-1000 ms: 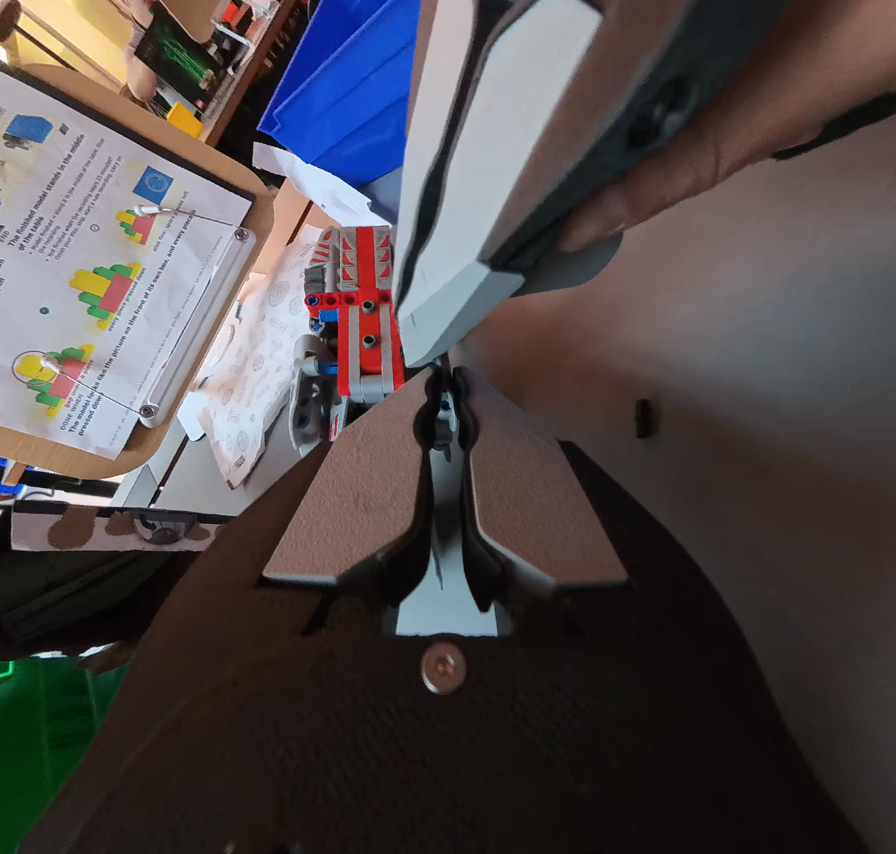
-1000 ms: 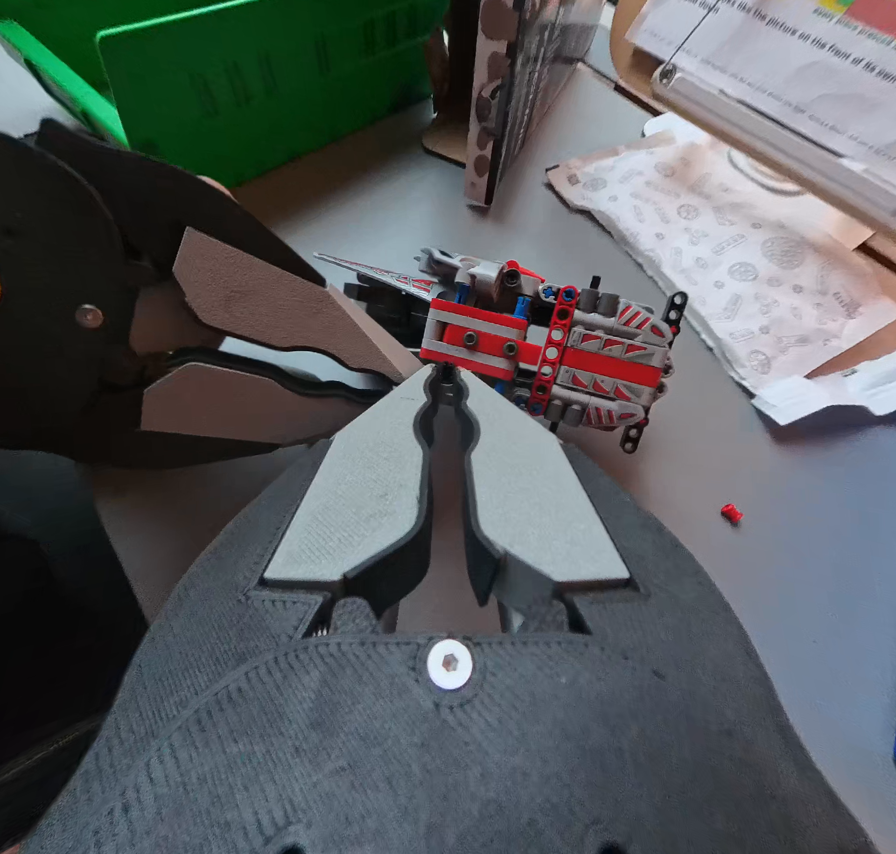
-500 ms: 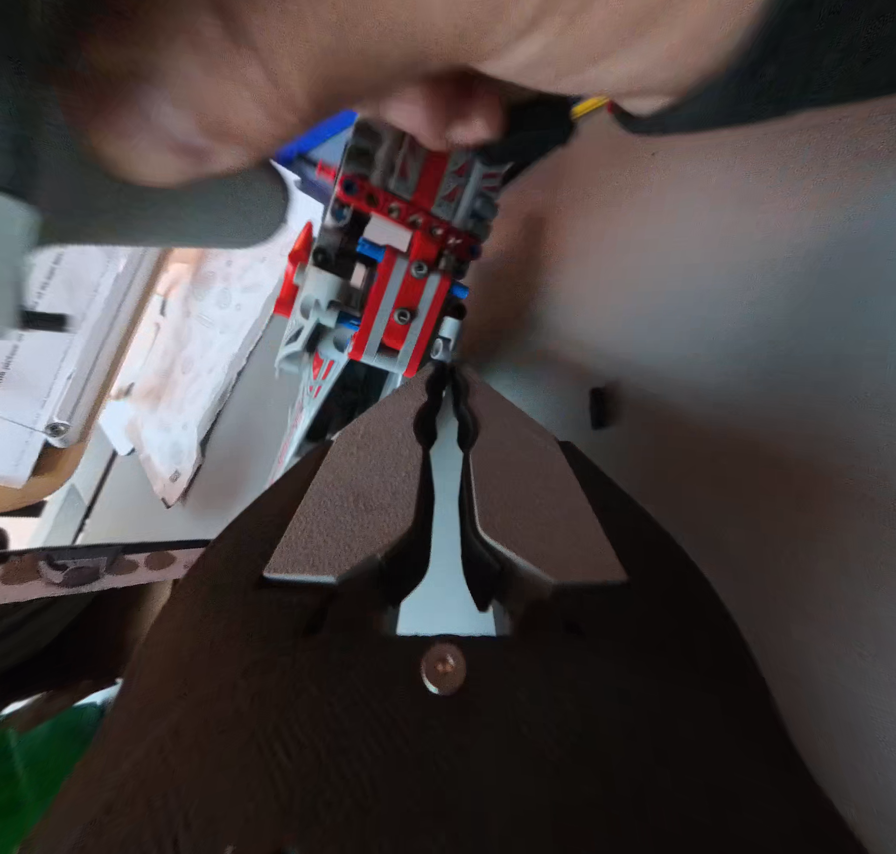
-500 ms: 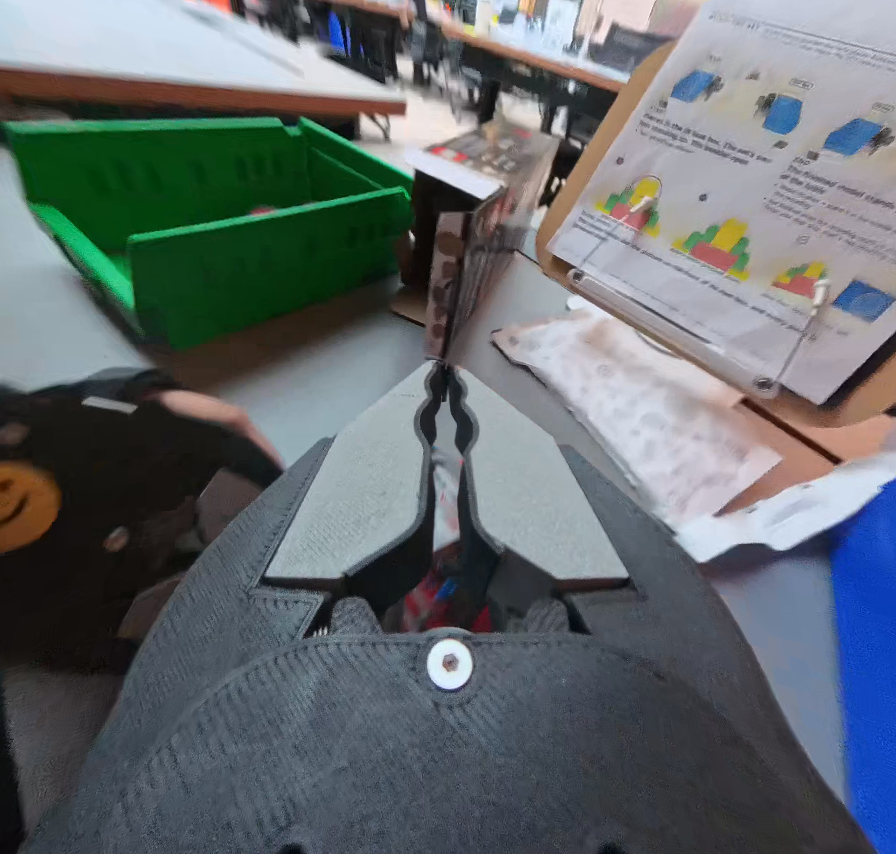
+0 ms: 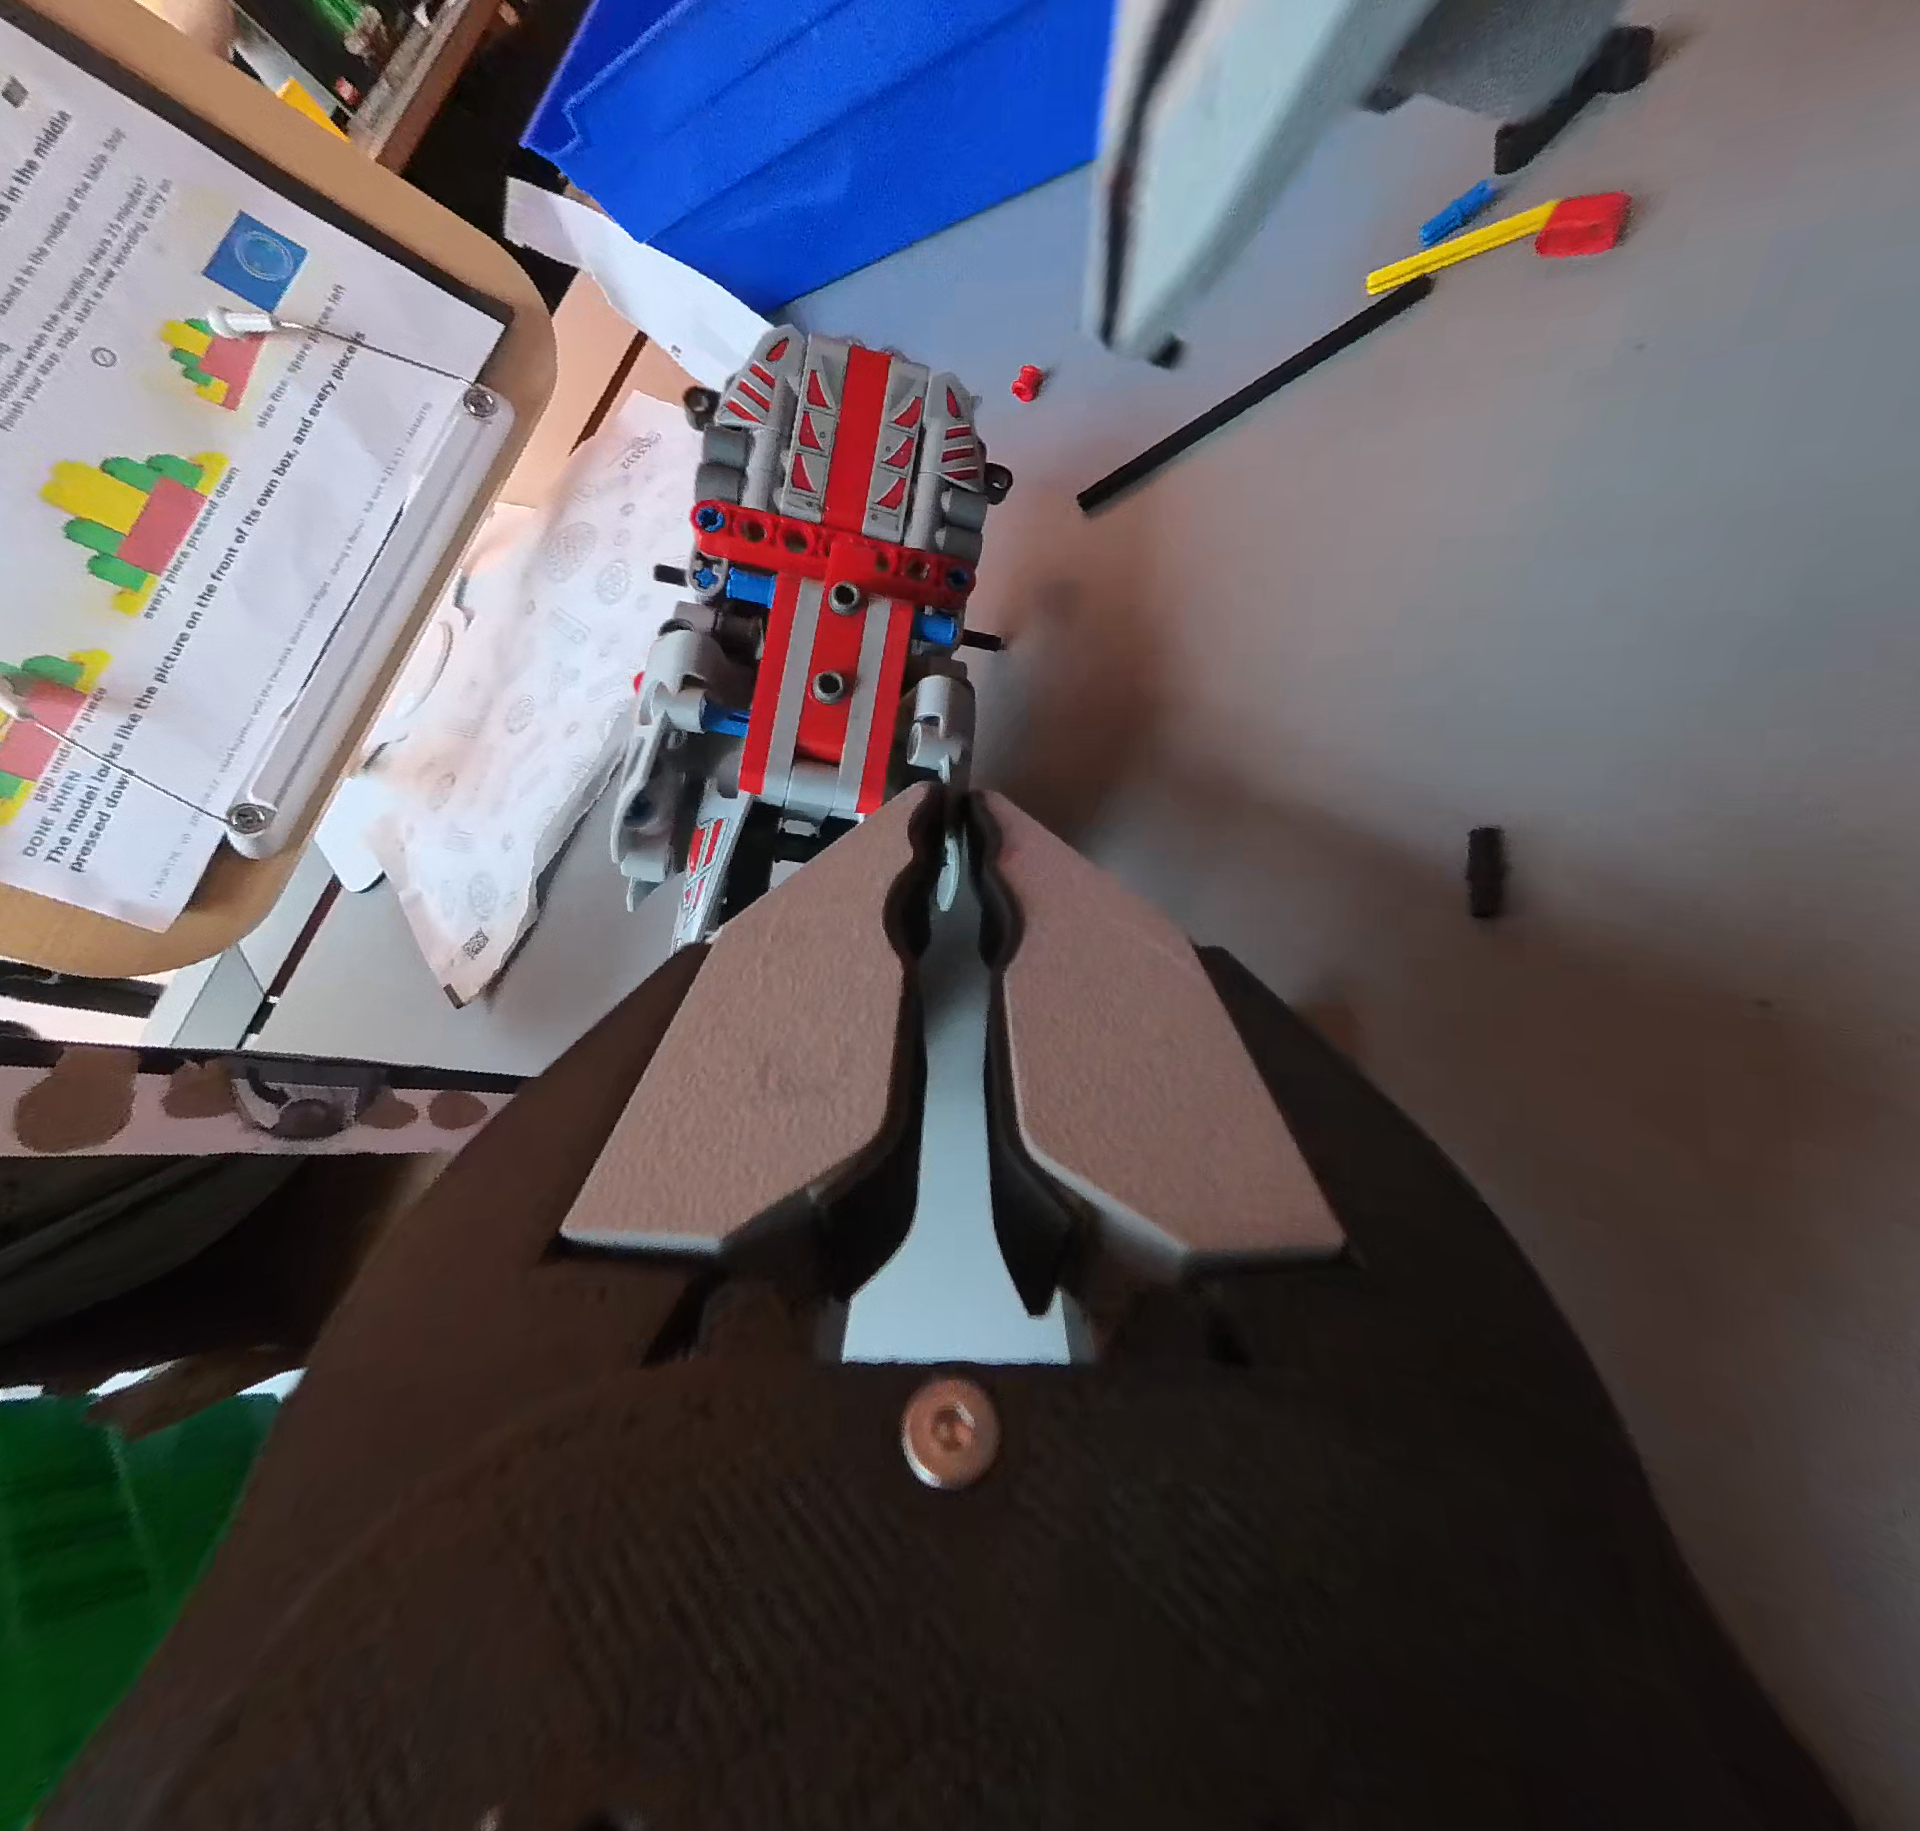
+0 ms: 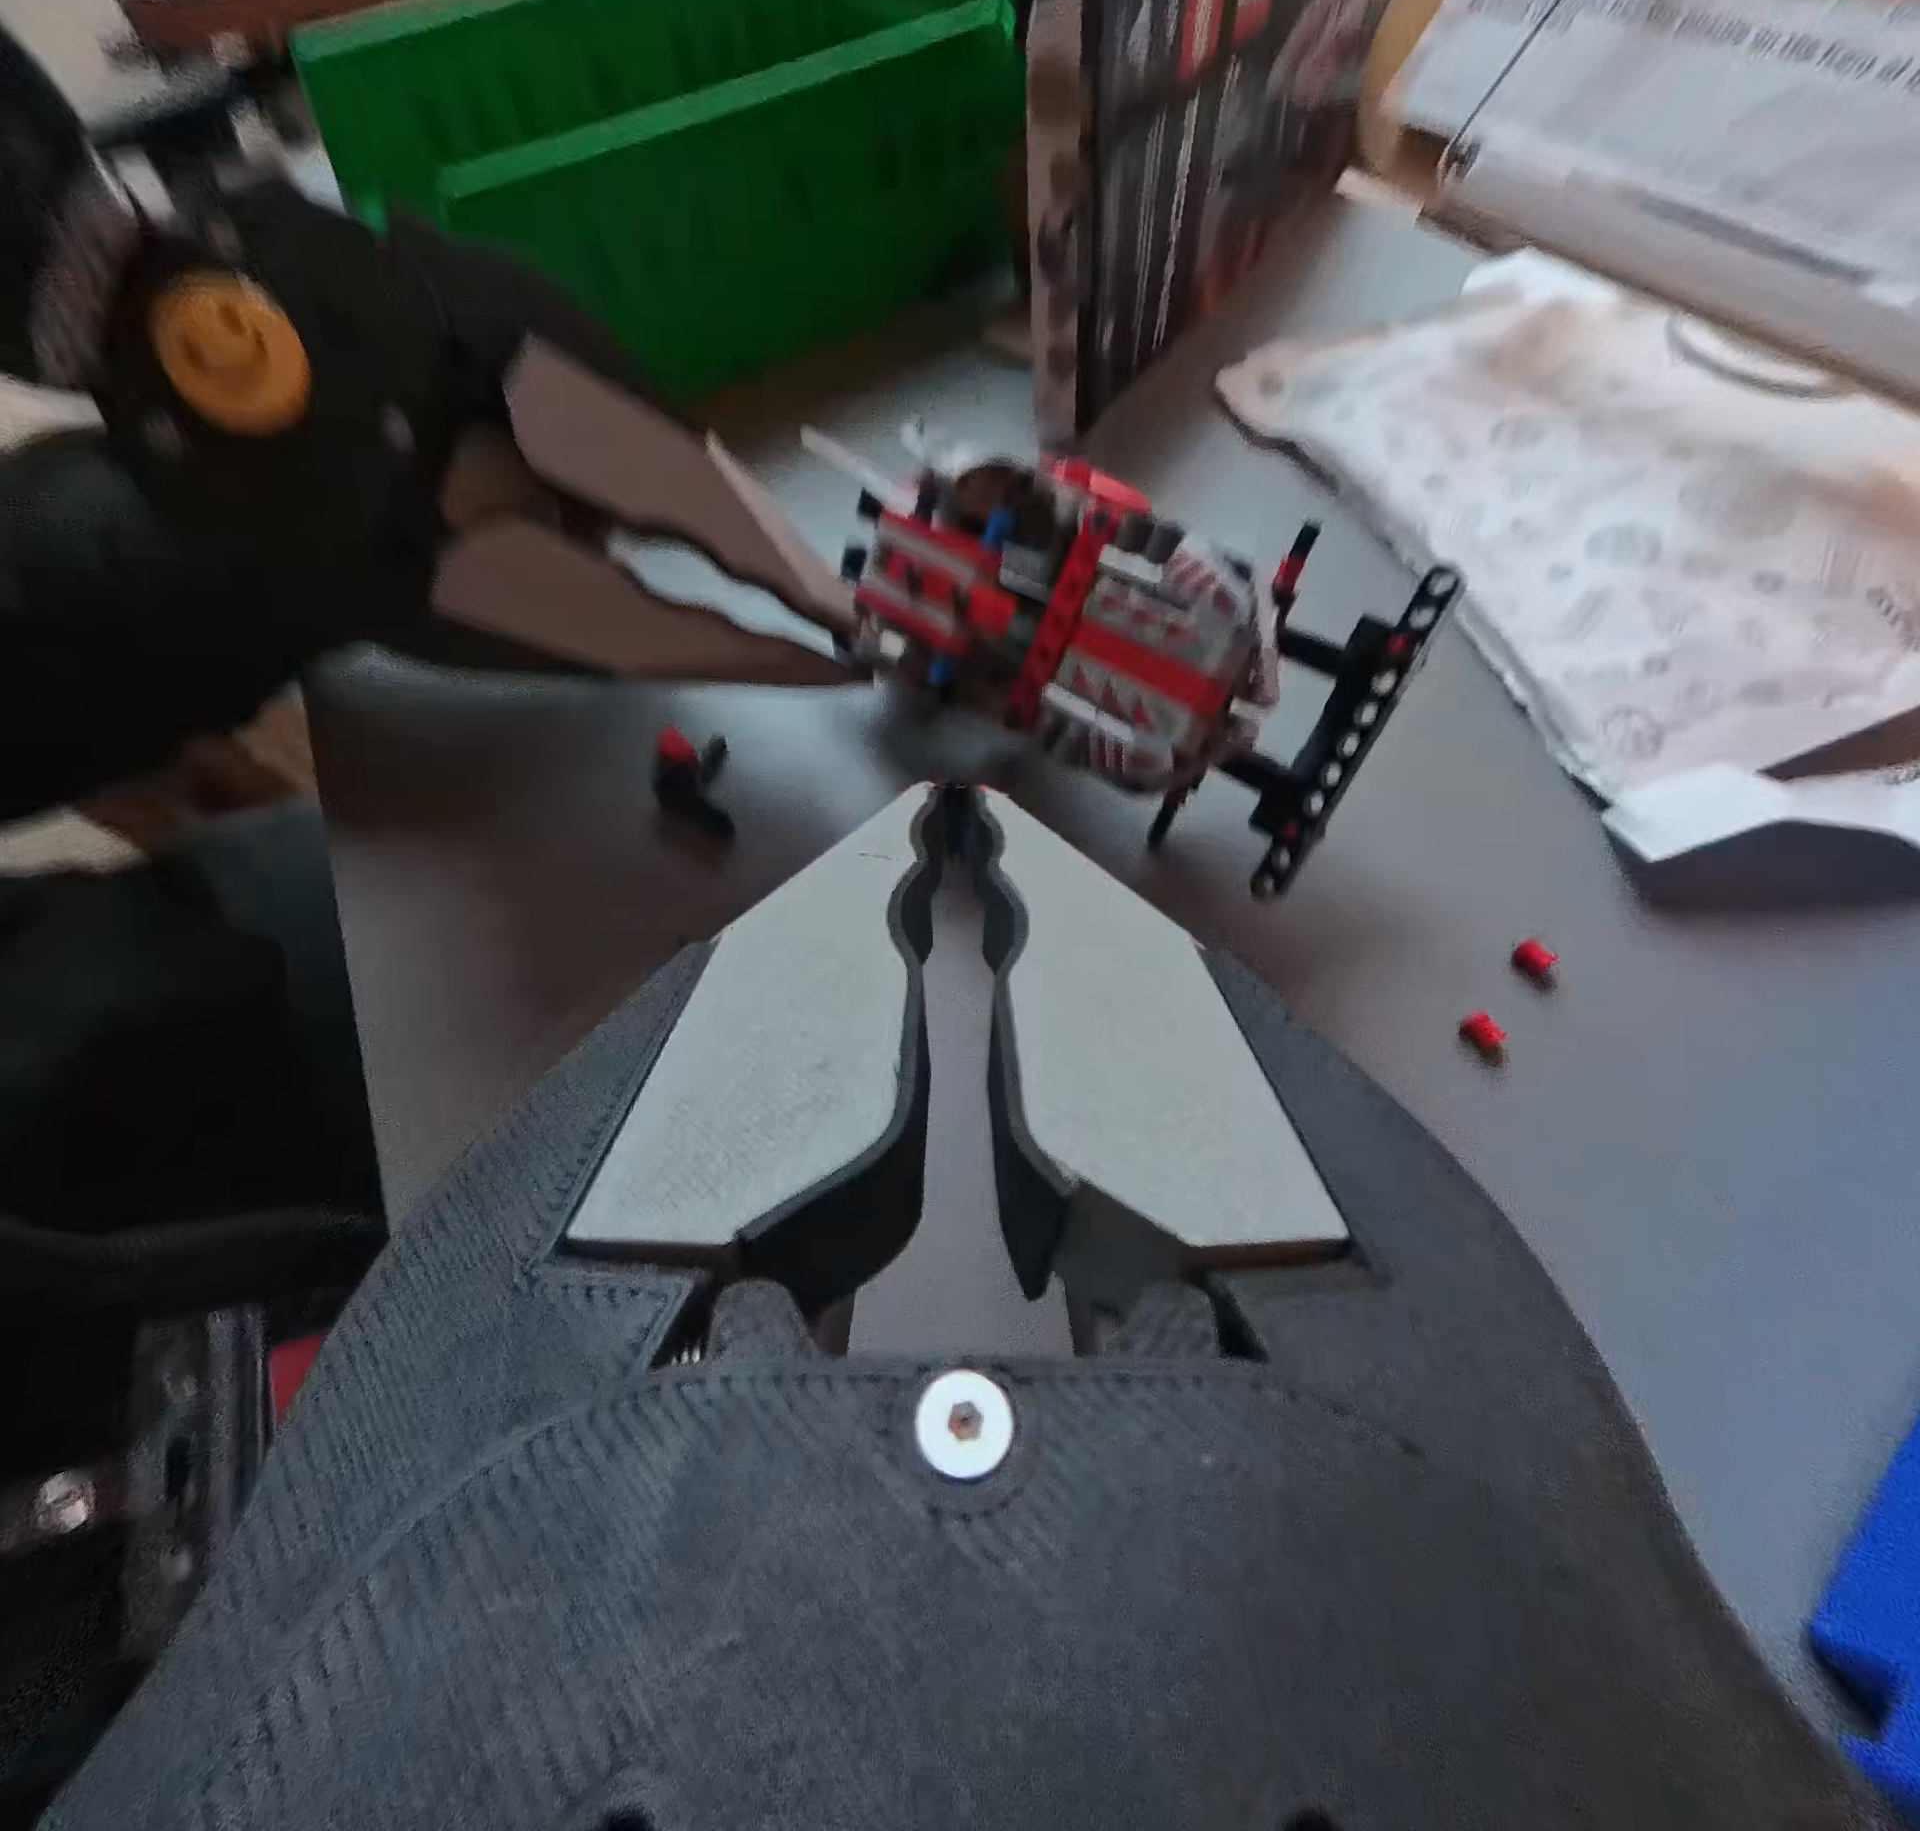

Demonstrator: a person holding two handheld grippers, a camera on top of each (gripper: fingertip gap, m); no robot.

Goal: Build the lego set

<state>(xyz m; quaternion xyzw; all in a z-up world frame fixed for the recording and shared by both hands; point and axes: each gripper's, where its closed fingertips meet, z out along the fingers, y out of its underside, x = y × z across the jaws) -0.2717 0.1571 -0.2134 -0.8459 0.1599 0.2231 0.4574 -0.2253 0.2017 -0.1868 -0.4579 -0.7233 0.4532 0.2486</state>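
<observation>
Lego model [image 5: 837, 628] gripped by left tool [image 5: 954, 813], right tool [image 6: 956, 813] closed, green bin [image 6: 665, 171] contents unseen.

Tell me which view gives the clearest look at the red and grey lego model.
The left wrist view: the model is sharp, seen from above along its length. The right wrist view shows it side-on but blurred.

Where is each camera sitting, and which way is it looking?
Left wrist view: on the left gripper, looking along its fingers at the red and grey lego model; the right gripper's blurred finger shows top right.
Right wrist view: on the right gripper, facing the same lego model; the left gripper reaches in from the left.
Both share the model and the table.
</observation>
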